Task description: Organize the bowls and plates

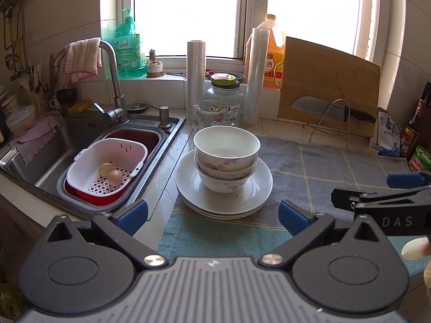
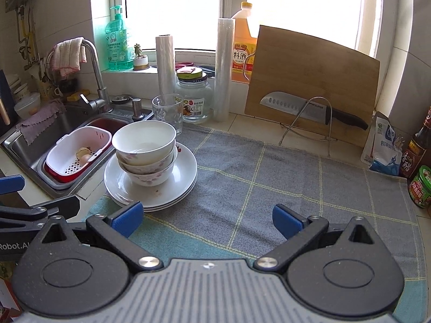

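Three white flowered bowls point(image 1: 226, 156) are nested in a stack on a pile of white plates point(image 1: 242, 196) at the left edge of the grey checked cloth. The stack also shows in the right wrist view, with the bowls point(image 2: 145, 156) on the plates point(image 2: 183, 180). My left gripper point(image 1: 212, 215) is open and empty, just in front of the plates. My right gripper point(image 2: 207, 218) is open and empty, over the cloth to the right of the stack. The right gripper also shows at the right edge of the left wrist view point(image 1: 382, 196).
A sink point(image 1: 54, 145) with a white strainer basket point(image 1: 107, 172) holding an egg lies left of the stack. A glass mug point(image 1: 210, 114), a jar point(image 1: 226, 99) and two wrap rolls stand behind. A cutting board point(image 2: 312, 80) and knife point(image 2: 309, 109) lean at the back right. Sauce bottles point(image 2: 417, 158) stand at the far right.
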The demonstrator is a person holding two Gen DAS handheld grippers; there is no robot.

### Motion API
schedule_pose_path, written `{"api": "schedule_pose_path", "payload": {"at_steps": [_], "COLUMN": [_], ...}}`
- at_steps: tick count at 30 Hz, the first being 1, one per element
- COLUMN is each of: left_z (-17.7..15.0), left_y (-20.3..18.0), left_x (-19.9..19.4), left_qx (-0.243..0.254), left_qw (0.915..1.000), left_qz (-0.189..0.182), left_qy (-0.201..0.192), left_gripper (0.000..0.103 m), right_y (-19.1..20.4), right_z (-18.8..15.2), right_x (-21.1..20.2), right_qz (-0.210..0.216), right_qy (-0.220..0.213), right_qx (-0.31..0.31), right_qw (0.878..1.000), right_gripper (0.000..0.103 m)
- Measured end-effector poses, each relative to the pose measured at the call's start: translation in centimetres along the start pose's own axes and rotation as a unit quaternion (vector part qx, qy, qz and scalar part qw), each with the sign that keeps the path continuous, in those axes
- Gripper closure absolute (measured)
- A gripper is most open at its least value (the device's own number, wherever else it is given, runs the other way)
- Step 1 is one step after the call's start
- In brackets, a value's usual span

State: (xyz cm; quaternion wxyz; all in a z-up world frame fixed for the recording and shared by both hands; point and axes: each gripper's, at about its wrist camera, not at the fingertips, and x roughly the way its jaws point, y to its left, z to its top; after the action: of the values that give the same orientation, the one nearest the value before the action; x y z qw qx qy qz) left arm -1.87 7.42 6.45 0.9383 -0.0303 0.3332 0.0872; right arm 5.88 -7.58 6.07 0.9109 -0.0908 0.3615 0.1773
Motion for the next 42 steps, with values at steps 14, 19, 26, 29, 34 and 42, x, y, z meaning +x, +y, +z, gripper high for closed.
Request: {"api": "schedule_pose_path", "payload": {"at_steps": [14, 19, 26, 29, 34, 42], "left_z": [0.24, 0.30, 0.36, 0.41, 0.54, 0.63], "left_y": [-0.37, -0.42, -0.42, -0.40, -0.38, -0.36], "left_x": [-0.06, -0.07, -0.11, -0.13, -0.15, -0.06], "left_qx": [0.005, 0.005, 0.005, 0.005, 0.006, 0.006], "left_qw": [1.0000, 1.0000, 1.0000, 1.0000, 1.0000, 0.9999], "left_qz": [0.005, 0.006, 0.007, 0.008, 0.008, 0.008], "left_qy": [-0.001, -0.001, -0.001, -0.001, 0.000, 0.000], "left_gripper": [0.001, 0.001, 0.001, 0.001, 0.001, 0.001], "right_y": [-0.14, -0.08, 0.05, 0.14, 0.20, 0.17], "right_z": [0.13, 0.15, 0.22, 0.31, 0.35, 0.52], "right_x": [0.01, -0.02, -0.03, 0.01, -0.02, 0.00], "right_qz": [-0.002, -0.002, -0.002, -0.003, -0.004, -0.005], "right_qy": [-0.002, -0.004, -0.005, -0.006, -0.006, -0.008], "right_qx": [-0.003, -0.004, -0.004, -0.005, -0.004, -0.004], "right_qw": [1.000, 1.000, 1.000, 1.000, 1.000, 1.000], "right_gripper": [0.000, 0.000, 0.000, 0.000, 0.000, 0.000]}}
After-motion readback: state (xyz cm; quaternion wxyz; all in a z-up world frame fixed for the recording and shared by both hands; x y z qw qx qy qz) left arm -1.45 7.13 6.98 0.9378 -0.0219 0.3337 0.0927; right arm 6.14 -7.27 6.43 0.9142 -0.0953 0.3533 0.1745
